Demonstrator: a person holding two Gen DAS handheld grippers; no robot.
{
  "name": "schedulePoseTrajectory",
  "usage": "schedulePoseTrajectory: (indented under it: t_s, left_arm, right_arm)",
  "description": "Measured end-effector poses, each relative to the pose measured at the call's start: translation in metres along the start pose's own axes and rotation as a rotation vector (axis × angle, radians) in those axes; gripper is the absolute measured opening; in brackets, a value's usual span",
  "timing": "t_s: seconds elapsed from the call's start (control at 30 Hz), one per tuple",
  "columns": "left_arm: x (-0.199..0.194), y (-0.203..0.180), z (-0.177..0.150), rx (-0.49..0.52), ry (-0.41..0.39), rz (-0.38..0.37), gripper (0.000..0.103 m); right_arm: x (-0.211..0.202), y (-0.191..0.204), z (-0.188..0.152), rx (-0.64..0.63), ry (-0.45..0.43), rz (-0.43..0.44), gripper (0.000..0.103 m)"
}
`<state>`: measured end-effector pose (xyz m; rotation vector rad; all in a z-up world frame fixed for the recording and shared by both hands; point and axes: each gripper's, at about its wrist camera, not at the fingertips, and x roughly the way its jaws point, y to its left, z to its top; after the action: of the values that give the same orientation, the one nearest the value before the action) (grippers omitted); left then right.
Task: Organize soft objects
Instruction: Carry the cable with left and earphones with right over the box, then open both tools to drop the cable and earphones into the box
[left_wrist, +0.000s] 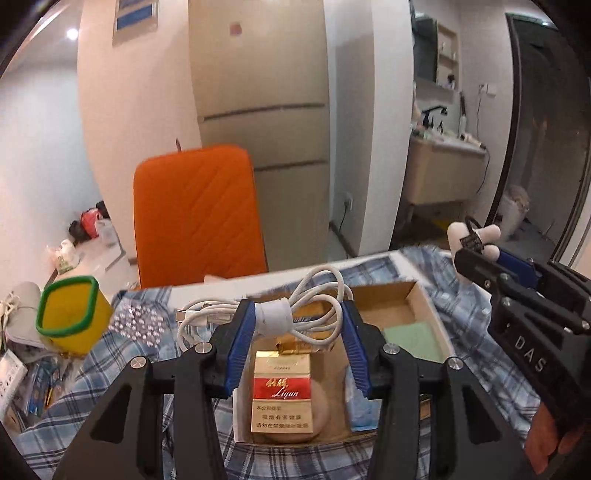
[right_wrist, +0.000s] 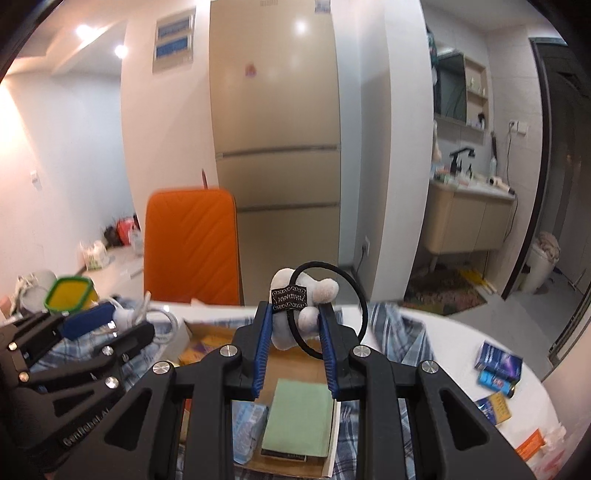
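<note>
Left tongs pinch coiled white USB cable at its wrap, above open brown cardboard box. Right tongs pinch small white plush w/ black elastic hair tie. Both light, floppy; grip centre.

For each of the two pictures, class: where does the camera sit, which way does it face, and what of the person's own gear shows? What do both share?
Left wrist: behind the left gripper, jaws shut on a white cable, facing down over the cardboard box; right gripper at right.
Right wrist: behind the right gripper, holding a hair tie with plush bone; left gripper at left.
Shared: box, orange chair, fridge.
</note>
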<state>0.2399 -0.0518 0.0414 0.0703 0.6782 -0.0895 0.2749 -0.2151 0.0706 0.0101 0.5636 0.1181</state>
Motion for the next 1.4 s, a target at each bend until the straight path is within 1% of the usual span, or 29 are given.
schedulePoseTrajectory:
  t_s: [0.13,0.2,0.33,0.47,0.57,0.6,0.63,0.67,0.7,0.73,0.8,1.0,1.13,1.3,1.4]
  left_arm:
    - [0.021,0.004,-0.008,-0.01,0.072,-0.011,0.046]
    - [0.029,0.004,-0.009,-0.011,0.095,-0.014,0.046]
    - [0.036,0.005,-0.011,-0.008,0.117,-0.006,0.046]
    - [0.037,0.004,-0.011,-0.008,0.127,-0.011,0.047]
    - [0.037,0.006,-0.011,-0.019,0.125,-0.019,0.049]
    - [0.037,0.007,-0.011,-0.022,0.123,-0.021,0.053]
    - [0.036,0.007,-0.011,-0.022,0.12,-0.018,0.056]
    - [0.034,0.007,-0.01,-0.022,0.111,-0.017,0.063]
    - [0.033,0.007,-0.01,-0.024,0.103,-0.016,0.068]
    - [0.031,0.007,-0.01,-0.025,0.097,-0.016,0.069]
    - [0.03,0.009,-0.008,-0.032,0.095,-0.019,0.073]
    - [0.024,0.009,-0.006,-0.032,0.08,-0.018,0.073]
    - [0.021,0.008,-0.005,-0.027,0.07,-0.021,0.073]
    - [0.003,0.009,-0.001,-0.024,0.023,-0.021,0.073]
    - [-0.015,0.009,0.003,-0.024,-0.022,-0.014,0.073]
  right_arm:
    - [0.032,0.001,-0.014,-0.01,0.08,0.0,0.026]
    - [0.044,0.002,-0.024,-0.012,0.118,0.002,0.026]
    - [0.06,0.0,-0.036,-0.011,0.162,0.006,0.026]
    - [0.068,-0.002,-0.04,-0.006,0.183,0.01,0.026]
    - [0.067,0.0,-0.042,-0.009,0.178,0.013,0.026]
    - [0.066,0.0,-0.041,-0.014,0.175,0.017,0.027]
    - [0.066,0.001,-0.041,-0.019,0.175,0.023,0.032]
    - [0.065,0.002,-0.041,-0.021,0.174,0.022,0.035]
    - [0.064,0.002,-0.041,-0.022,0.17,0.021,0.044]
    - [0.063,0.002,-0.041,-0.021,0.162,0.021,0.057]
    - [0.06,0.002,-0.04,-0.02,0.147,0.017,0.064]
    - [0.059,0.0,-0.038,-0.011,0.146,0.012,0.064]
    - [0.054,-0.002,-0.036,-0.003,0.131,0.005,0.064]
    - [0.036,-0.003,-0.027,-0.001,0.081,-0.006,0.064]
    - [0.018,-0.003,-0.02,0.006,0.039,0.0,0.064]
